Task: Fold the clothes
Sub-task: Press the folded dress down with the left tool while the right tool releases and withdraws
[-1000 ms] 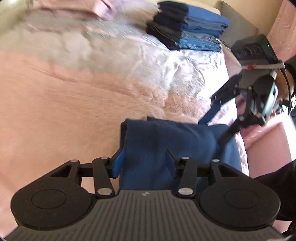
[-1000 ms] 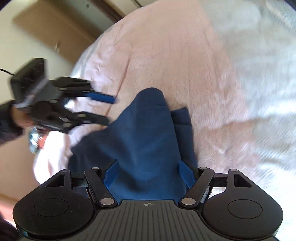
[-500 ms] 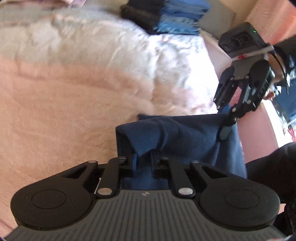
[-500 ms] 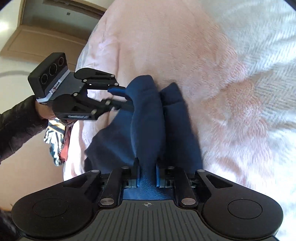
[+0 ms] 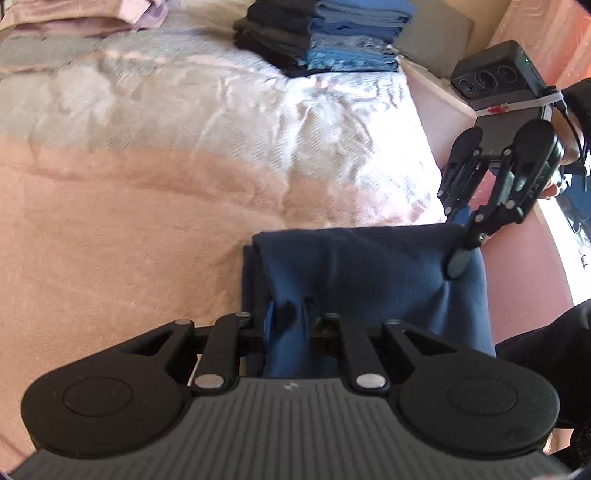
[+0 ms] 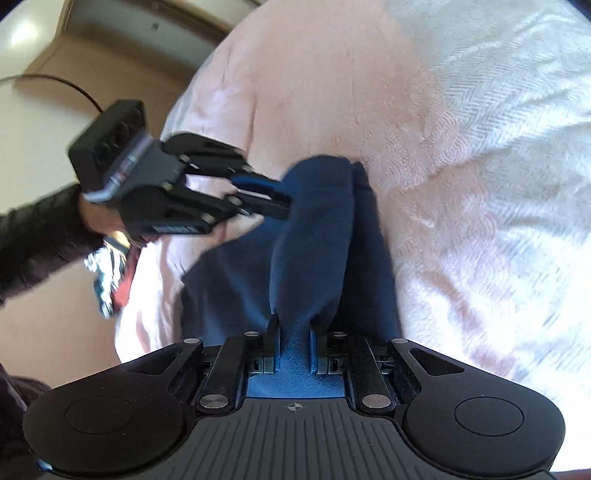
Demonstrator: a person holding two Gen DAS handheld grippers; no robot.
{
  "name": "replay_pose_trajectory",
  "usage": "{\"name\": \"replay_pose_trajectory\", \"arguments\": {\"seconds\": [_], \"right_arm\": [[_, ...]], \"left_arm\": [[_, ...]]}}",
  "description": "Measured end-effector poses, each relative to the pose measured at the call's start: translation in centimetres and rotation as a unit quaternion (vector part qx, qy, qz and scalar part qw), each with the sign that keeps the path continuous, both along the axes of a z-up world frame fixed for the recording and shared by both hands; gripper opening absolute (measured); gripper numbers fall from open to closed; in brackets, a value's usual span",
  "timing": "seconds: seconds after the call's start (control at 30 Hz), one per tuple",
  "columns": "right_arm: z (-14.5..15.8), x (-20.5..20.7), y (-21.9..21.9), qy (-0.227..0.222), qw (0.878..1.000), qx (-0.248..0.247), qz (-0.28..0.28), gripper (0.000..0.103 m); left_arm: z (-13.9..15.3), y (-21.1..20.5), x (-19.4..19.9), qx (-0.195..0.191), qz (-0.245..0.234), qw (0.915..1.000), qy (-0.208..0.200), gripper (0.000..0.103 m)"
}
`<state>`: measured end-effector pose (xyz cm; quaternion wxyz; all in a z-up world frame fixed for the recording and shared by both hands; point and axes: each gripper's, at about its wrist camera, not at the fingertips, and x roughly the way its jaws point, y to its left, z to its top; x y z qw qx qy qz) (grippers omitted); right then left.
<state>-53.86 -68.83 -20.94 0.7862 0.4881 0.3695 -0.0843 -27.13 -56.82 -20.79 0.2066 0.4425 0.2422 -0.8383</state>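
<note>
A: How far along does the folding look?

B: Partway, as a judgement. Ahead of the left gripper [image 5: 288,314], well beyond its fingers, a stack of folded clothes [image 5: 325,33] in dark and blue tones sits at the far side of the bed [image 5: 147,184]. So some garments already lie folded. Whether this session put them there, I cannot say.

A: And the one in hand?

B: The navy garment [image 5: 369,273] lies just in front of both grippers, on the pink bedspread near the bed's edge. It shows at least one doubled layer along its left side in the left wrist view. The left gripper's fingers are drawn in narrow, pinching a ridge of the navy cloth. The right gripper [image 6: 294,332] is likewise nearly closed, with a pleat of the same cloth between its fingers and rising away ahead of it.

A: Both on the same edge?

B: On opposite ends, it seems. From the left view the right gripper sits ahead and to the right, at the garment's far corner.

A: What's left?

B: This piece is bunched and lifted, not a flat packet yet. I'd judge it needs another fold before joining the stack. A sleeve [image 6: 33,243] in dark fabric shows behind the left gripper.
</note>
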Motion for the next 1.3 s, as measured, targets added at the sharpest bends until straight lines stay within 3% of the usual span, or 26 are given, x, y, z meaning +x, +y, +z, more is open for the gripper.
{"name": "replay_pose_trajectory", "arguments": {"seconds": [0.1,0.17,0.2,0.3,0.43,0.53,0.6,0.7,0.77,0.87,1.07,1.17,1.3], "right_arm": [[-2.2,-0.6,-1.0,0.012,1.000,0.022,0.002,0.013],[-2.7,-1.6,-1.2,0.015,0.999,0.041,-0.021,0.027],[-3.0,-2.2,-1.3,0.016,0.998,0.050,-0.032,0.041],[-1.9,-3.4,-0.4,0.012,0.999,0.022,-0.047,0.053],[-1.5,-4.2,1.0,-0.030,0.998,0.013,-0.054,0.065],[-2.4,-3.1,0.8,-0.061,0.997,0.018,-0.031,0.067],[-4.3,-1.5,-0.6,-0.066,0.997,0.048,0.009,0.067],[-7.1,-0.2,-2.3,-0.045,0.978,0.187,0.080,0.066],[-7.1,-1.5,-2.7,-0.031,0.974,0.194,0.109,0.065],[-7.8,-3.3,-3.1,-0.020,0.976,0.199,0.089,0.057],[-4.7,-2.2,-2.9,-0.028,0.991,0.112,0.065,0.057],[-2.9,-1.6,-2.9,-0.033,0.996,0.060,0.052,0.058],[-0.5,-0.7,-2.9,-0.041,0.999,-0.009,0.035,0.058]], "left_arm": [[-2.2,-0.2,-0.3,0.018,0.004,0.9995,-0.026,0.015],[-2.8,-0.3,-0.5,0.021,0.008,0.9992,-0.034,0.016],[-2.5,-0.3,-0.6,0.015,0.009,0.9992,-0.037,0.017],[-0.4,0.3,-0.6,-0.008,0.010,0.9993,-0.034,0.017],[1.9,1.7,-2.1,-0.011,-0.019,0.9997,0.012,0.017],[1.1,2.5,-4.4,0.001,-0.055,0.9981,0.028,0.017],[-1.0,2.8,-6.0,0.010,-0.068,0.9976,-0.003,0.017],[-3.4,2.9,-6.9,0.025,-0.061,0.9972,-0.036,0.020],[-3.7,2.9,-7.2,0.029,-0.050,0.9976,-0.040,0.020],[-4.0,3.2,-7.5,0.025,-0.044,0.9977,-0.045,0.020],[-2.5,2.8,-5.9,0.024,0.009,0.9988,-0.042,0.019],[-1.3,3.7,-2.8,0.009,0.068,0.9963,-0.051,0.020],[0.4,7.2,2.7,-0.010,0.134,0.9906,-0.027,0.019]]}}
